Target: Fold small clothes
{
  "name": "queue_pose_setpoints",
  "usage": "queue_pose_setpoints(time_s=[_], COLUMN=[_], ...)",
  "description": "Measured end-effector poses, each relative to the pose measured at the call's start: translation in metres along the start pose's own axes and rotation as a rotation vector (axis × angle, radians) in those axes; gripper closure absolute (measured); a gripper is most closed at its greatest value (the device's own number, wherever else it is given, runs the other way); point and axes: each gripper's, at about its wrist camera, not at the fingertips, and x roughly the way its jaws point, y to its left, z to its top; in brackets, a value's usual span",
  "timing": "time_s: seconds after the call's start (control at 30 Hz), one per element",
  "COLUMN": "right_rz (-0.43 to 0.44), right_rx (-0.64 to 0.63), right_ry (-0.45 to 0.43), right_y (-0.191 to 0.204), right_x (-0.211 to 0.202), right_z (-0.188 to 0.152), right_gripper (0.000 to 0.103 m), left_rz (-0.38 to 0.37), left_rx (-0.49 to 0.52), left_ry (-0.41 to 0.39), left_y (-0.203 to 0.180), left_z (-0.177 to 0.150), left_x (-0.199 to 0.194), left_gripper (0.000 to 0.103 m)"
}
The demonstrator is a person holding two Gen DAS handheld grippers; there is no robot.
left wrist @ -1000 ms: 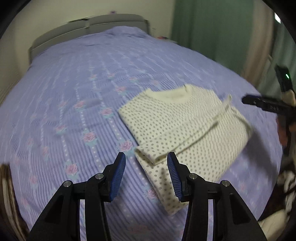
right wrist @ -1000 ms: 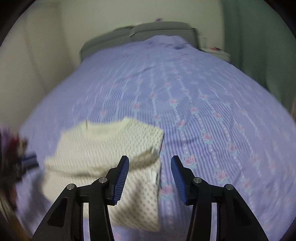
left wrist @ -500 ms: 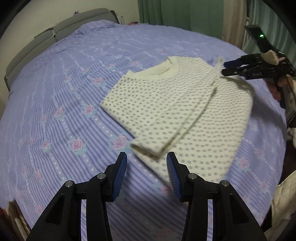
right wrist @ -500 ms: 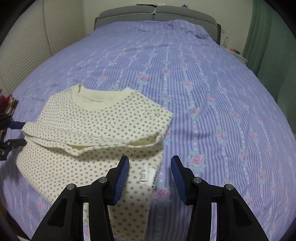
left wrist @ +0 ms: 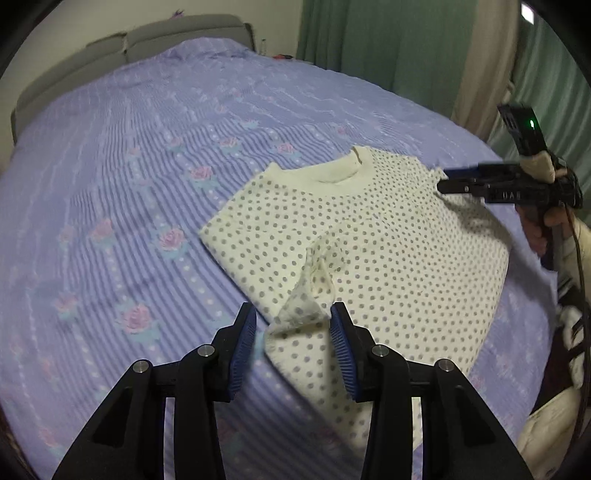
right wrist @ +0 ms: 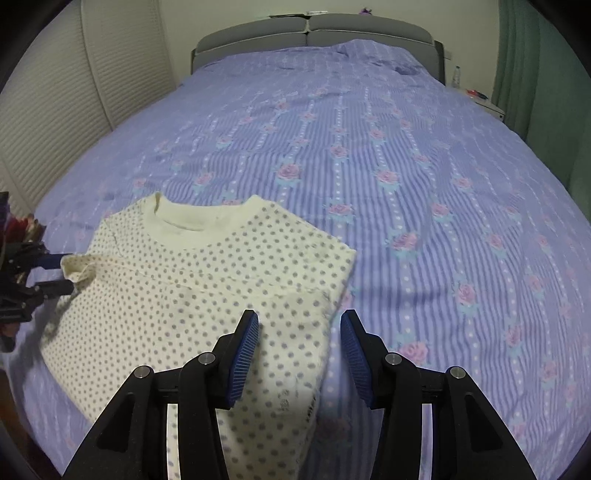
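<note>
Here we see a dotted top (left wrist: 388, 251) on the bed (left wrist: 129, 166), frame centre, cuff between our left gripper (left wrist: 293, 341) jaws, just closing, right gripper (right wrist: 299, 345) spread over its edge.

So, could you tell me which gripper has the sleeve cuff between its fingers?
The left gripper: its jaws have just been closing around the sleeve cuff, not yet pinching it; the right gripper straddles the side edge of the sweater instead.

A bed (right wrist: 369, 155) with a purple rose-striped cover is filling the room, its grey headboard (right wrist: 314, 33) standing against a pale wall. Green curtains (left wrist: 388, 48) are hanging on one side, and white slatted doors (right wrist: 55, 103) are lining the other.
</note>
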Motion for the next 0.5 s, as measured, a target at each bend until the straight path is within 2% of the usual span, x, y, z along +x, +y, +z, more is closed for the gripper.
queue_pose_setpoints(time_s=[0.1,0.23,0.3,0.37,0.43,0.5], right_rz=[0.017,0.021,0.034,0.024,0.022,0.021], right_rx=[0.046,0.033,0.04,0.065,0.078,0.082], right_ry=[0.008,-0.007,-0.01,-0.017,-0.014,-0.02], right_y=[-0.006,-0.001,0.0,-0.004,-0.007,-0.007], right_x=[0.003,0.001,0.001,0.002,0.004,0.003], right_z=[0.001,0.0,-0.001,-0.001,-0.001,-0.001], right_gripper=[0.06,0.064,0.065,0.071,0.083,0.091], left_rz=[0.007,0.006,0.03,0.044,0.046,0.056], left_rx=[-0.051,-0.055,-0.065,-0.08,-0.089,-0.1], left_ry=[-0.008,-0.025,-0.033,-0.039,-0.045,-0.063], left_y=[0.007,0.005,0.006,0.007,0.008,0.008], left_z=[-0.001,-0.001,-0.001,0.0,0.002,0.003], left_x=[0.002,-0.003,-0.006,-0.009,-0.01,-0.013], left_gripper=[0.067,0.074,0.079,0.085,0.092,0.093])
